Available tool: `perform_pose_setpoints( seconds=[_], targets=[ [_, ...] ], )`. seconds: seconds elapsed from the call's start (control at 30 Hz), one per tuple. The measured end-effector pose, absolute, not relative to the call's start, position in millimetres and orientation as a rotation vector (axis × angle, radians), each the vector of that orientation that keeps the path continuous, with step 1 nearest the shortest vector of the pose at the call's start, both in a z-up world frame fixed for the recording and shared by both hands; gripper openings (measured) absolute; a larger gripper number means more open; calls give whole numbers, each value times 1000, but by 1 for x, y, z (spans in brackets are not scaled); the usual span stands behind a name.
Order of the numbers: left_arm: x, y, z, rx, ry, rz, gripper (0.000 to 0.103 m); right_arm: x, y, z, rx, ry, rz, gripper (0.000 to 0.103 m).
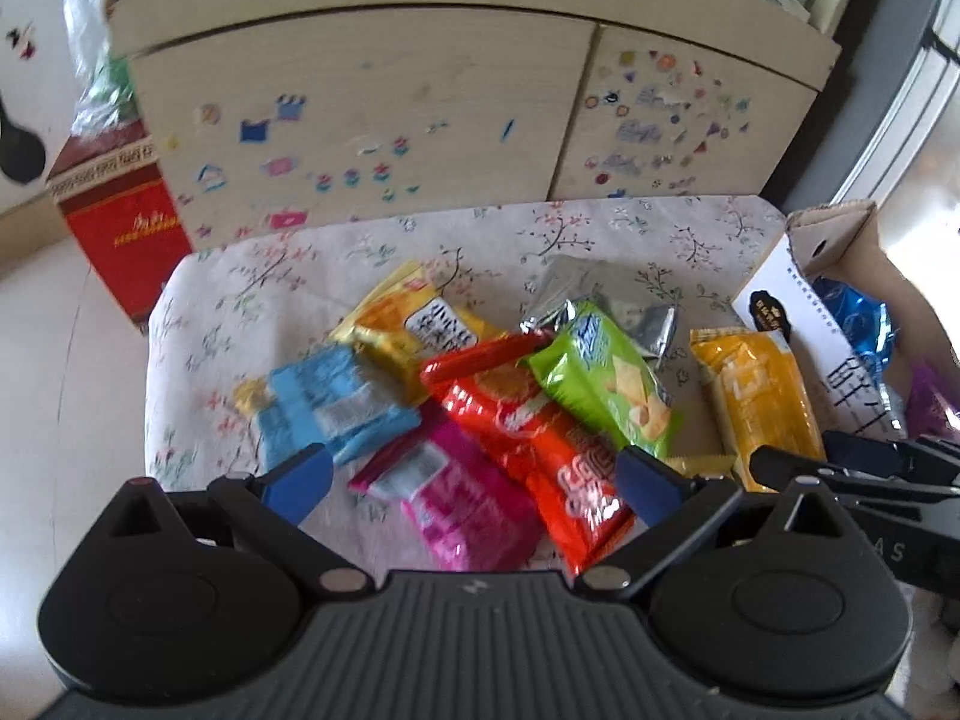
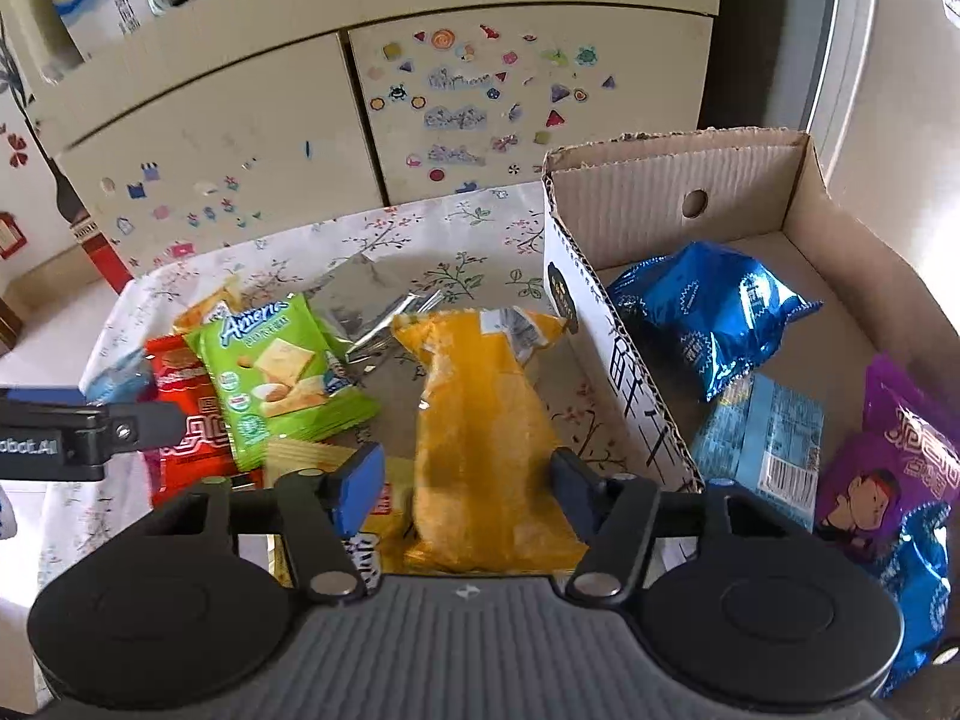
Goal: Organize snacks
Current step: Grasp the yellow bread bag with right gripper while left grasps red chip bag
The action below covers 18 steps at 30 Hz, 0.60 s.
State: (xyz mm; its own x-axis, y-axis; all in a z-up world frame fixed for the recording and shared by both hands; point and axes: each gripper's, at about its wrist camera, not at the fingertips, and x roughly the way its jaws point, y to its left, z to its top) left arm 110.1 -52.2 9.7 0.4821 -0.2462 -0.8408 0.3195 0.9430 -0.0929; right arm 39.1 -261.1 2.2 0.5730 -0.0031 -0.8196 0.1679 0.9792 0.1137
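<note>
Several snack packets lie in a heap on the floral tablecloth [image 1: 270, 276]: light blue [image 1: 324, 402], pink [image 1: 462, 498], red [image 1: 528, 438], green [image 1: 600, 378], silver [image 1: 600, 294]. My left gripper [image 1: 474, 480] hangs open over the pink and red packets, holding nothing. A long yellow packet [image 2: 480, 420] lies beside the cardboard box [image 2: 660, 198]. My right gripper [image 2: 468, 489] straddles its near end; a gap shows at the left pad, so it is open. The box holds a blue foil packet [image 2: 708, 312], a light blue one [image 2: 762, 438] and a purple one [image 2: 900, 450].
A beige cabinet [image 1: 360, 120] covered with stickers stands right behind the table. A red carton [image 1: 120, 228] sits on the floor at the left. The box's white side wall [image 2: 606, 354] runs close along the yellow packet. The left gripper's finger [image 2: 120, 432] reaches in from the left.
</note>
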Motion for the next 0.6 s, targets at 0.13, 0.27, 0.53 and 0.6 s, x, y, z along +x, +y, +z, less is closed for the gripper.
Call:
perform_pose_setpoints(
  seconds=[0.13, 0.27, 0.53, 0.6],
  targets=[
    [117, -61, -2, 141, 995, -328, 101, 42, -263, -4, 226, 979, -83, 57],
    [121, -48, -7, 131, 1001, -290, 102, 41, -255, -4, 222, 988, -21, 57],
    [123, -11, -5, 113, 1069, -234, 102, 39, -246, 4, 245, 1004, 86, 59],
    [123, -7, -3, 99, 1056, -241, 100, 40, -252, 6, 279, 991, 62, 64]
  ],
)
